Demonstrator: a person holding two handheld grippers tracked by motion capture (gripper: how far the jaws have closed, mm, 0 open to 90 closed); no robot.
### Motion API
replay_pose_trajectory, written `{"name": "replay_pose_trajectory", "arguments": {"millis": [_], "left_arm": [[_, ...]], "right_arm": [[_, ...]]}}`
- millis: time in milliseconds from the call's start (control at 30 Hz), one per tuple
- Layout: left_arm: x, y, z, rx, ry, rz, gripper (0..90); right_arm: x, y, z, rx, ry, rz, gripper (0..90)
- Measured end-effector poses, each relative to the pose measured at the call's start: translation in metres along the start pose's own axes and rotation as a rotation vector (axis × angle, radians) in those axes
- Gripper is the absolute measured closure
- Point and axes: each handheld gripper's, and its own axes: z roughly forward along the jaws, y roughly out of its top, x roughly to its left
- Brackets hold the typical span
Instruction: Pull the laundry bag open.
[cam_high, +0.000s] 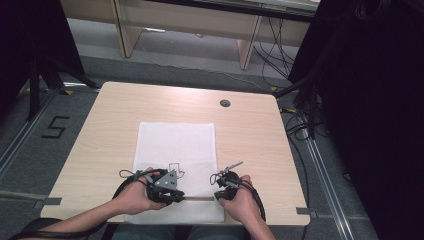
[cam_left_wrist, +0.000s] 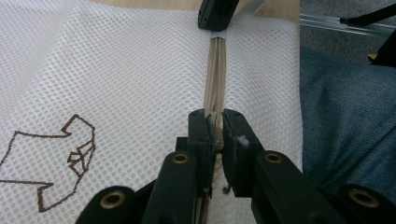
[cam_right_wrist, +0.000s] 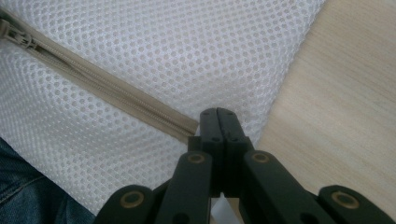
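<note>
On the white mesh bag, the beige zipper is pinched at six o'clock by the left gripper, its far end clenched by the right gripper.

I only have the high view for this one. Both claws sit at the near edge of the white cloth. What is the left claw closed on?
Observer: The left claw pinches the zipper pull of a white mesh bag.
Operator: And the right one?
Observer: The right claw is shut on the far end of that beige zipper, near the bag's edge.
Operator: Is the zipper open?
Observer: Between the claws it looks closed.
</note>
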Motion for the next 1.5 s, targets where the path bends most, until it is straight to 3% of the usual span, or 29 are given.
{"name": "replay_pose_trajectory", "arguments": {"millis": [67, 100, 200, 233, 267, 467, 600, 633, 767, 867, 933, 1133, 1200, 1367, 1400, 1500], "left_arm": [[0.000, 0.000, 0.000, 0.005, 0.001, 0.003, 82.0], [-0.001, 0.000, 0.000, -0.005, 0.006, -0.004, 82.0], [0.000, -0.001, -0.003, 0.005, 0.004, -0.004, 82.0], [0.001, -0.002, -0.004, 0.010, 0.011, 0.006, 82.0], [0.001, -0.003, -0.005, -0.004, 0.002, -0.011, 82.0], [0.001, -0.005, -0.007, 0.002, 0.008, -0.003, 82.0], [0.001, -0.007, -0.009, -0.006, 0.008, -0.020, 82.0], [0.002, -0.008, -0.011, 0.004, 0.013, -0.007, 82.0], [0.001, -0.009, -0.012, -0.010, 0.008, -0.030, 82.0], [0.001, -0.010, -0.013, 0.000, 0.009, -0.012, 81.9], [0.002, -0.010, -0.015, 0.004, 0.013, -0.006, 81.9], [0.001, -0.014, -0.017, -0.016, 0.013, -0.035, 82.0], [0.002, -0.014, -0.018, -0.010, 0.010, -0.027, 82.0], [0.003, -0.015, -0.020, -0.002, 0.014, -0.018, 82.0], [0.003, -0.015, -0.020, -0.011, 0.010, -0.040, 82.0], [0.003, -0.016, -0.021, -0.006, 0.009, -0.027, 82.0]], "right_arm": [[0.001, 0.000, -0.001, 0.007, -0.005, 0.013, 90.0], [-0.001, 0.000, 0.001, -0.008, -0.003, -0.021, 90.0], [-0.001, 0.000, 0.000, -0.011, 0.000, -0.022, 90.0], [0.000, 0.000, 0.000, -0.004, -0.004, -0.004, 90.0], [0.000, 0.000, 0.000, 0.000, -0.006, 0.007, 90.0], [0.000, 0.000, 0.000, 0.000, -0.005, 0.006, 90.0], [0.000, 0.000, 0.000, 0.000, -0.005, 0.007, 90.0], [0.000, 0.000, 0.000, 0.001, -0.006, 0.006, 90.0], [-0.001, 0.000, 0.000, -0.009, -0.003, -0.008, 90.0], [0.000, 0.000, 0.000, 0.001, -0.006, 0.008, 90.0], [-0.001, 0.000, 0.000, -0.009, -0.003, -0.008, 90.0], [-0.002, 0.000, 0.000, -0.009, 0.002, -0.013, 90.0], [-0.001, 0.000, 0.000, 0.002, 0.002, 0.006, 90.0], [-0.002, 0.000, 0.000, -0.012, 0.003, -0.013, 90.0], [-0.002, 0.000, 0.000, -0.012, 0.004, -0.013, 90.0], [-0.001, 0.000, 0.000, -0.004, 0.002, -0.002, 90.0]]}}
